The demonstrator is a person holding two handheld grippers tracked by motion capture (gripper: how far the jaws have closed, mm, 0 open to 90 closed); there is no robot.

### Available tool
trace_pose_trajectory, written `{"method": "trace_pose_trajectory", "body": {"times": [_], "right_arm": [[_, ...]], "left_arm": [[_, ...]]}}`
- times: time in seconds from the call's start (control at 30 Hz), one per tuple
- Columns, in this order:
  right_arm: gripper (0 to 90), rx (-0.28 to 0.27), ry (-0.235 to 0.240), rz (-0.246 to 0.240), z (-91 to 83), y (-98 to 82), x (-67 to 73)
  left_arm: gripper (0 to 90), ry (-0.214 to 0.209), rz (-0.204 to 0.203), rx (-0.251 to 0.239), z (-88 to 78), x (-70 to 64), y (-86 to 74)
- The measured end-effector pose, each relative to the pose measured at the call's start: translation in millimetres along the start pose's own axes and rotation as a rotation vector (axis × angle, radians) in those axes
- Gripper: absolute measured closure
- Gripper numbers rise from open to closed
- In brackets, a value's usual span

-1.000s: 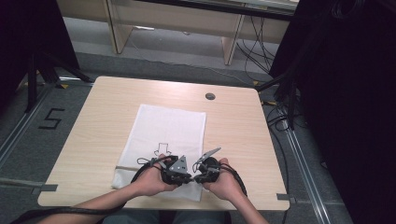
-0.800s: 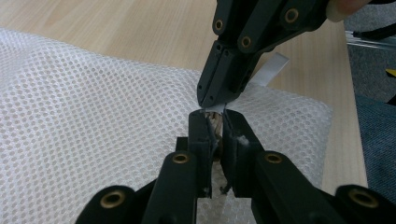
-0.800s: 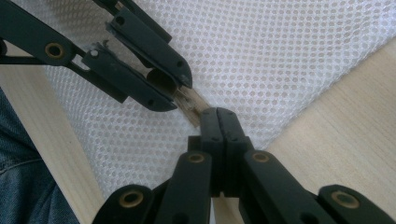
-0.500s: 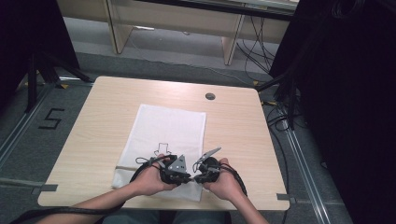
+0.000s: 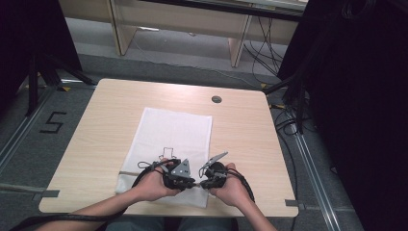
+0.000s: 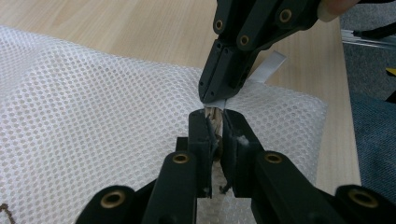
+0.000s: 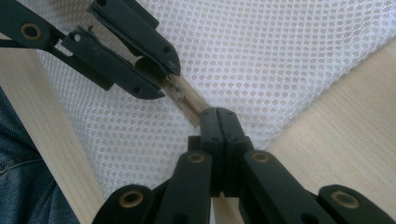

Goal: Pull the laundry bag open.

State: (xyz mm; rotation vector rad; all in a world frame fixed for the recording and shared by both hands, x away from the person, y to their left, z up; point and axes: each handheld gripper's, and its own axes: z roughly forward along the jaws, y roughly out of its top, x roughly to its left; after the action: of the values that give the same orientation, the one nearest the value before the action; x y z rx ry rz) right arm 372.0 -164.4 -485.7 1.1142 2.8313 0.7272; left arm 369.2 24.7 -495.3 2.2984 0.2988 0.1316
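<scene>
Pinching at the table's (image 5: 96, 139) near edge, both tools work the white mesh bag's (image 5: 173, 132) opening: the left gripper (image 6: 214, 122) nips the small zipper pull, the right gripper (image 7: 218, 116) is clamped tight on the beige zipper tape (image 7: 189, 103). I'd say the zipping has barely begun. Soft, honeycomb-holed fabric, lying flat and rectangular.

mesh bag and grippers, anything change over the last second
Nothing visibly changed. Both grippers, left gripper and right gripper, stay clamped on the zipper strip at the near edge of the white mesh bag, which lies as before on the table.
</scene>
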Motion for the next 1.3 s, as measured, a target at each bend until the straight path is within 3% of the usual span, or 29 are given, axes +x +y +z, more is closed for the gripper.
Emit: {"method": "trace_pose_trajectory", "body": {"times": [0.27,1.03,1.13,1.17,1.3], "right_arm": [[90.0,-0.006,-0.001,-0.026,0.5,0.3,-2.7],[90.0,-0.002,0.000,-0.008,-0.1,0.0,-1.8],[90.0,-0.011,0.001,-0.041,0.8,0.6,-4.0],[90.0,-0.001,0.000,-0.010,0.0,0.2,-2.0],[90.0,-0.001,0.000,-0.009,-0.1,0.2,-1.9]], "left_arm": [[82.2,-0.001,-0.004,-0.004,-4.6,1.5,-1.2],[82.2,0.007,-0.008,-0.001,-12.4,3.1,-2.3],[82.2,0.004,-0.009,-0.005,-12.8,3.0,-2.5],[82.2,0.003,-0.008,-0.004,-13.3,3.3,-2.5],[82.2,0.001,-0.015,-0.011,-13.4,4.0,-3.1]]}}
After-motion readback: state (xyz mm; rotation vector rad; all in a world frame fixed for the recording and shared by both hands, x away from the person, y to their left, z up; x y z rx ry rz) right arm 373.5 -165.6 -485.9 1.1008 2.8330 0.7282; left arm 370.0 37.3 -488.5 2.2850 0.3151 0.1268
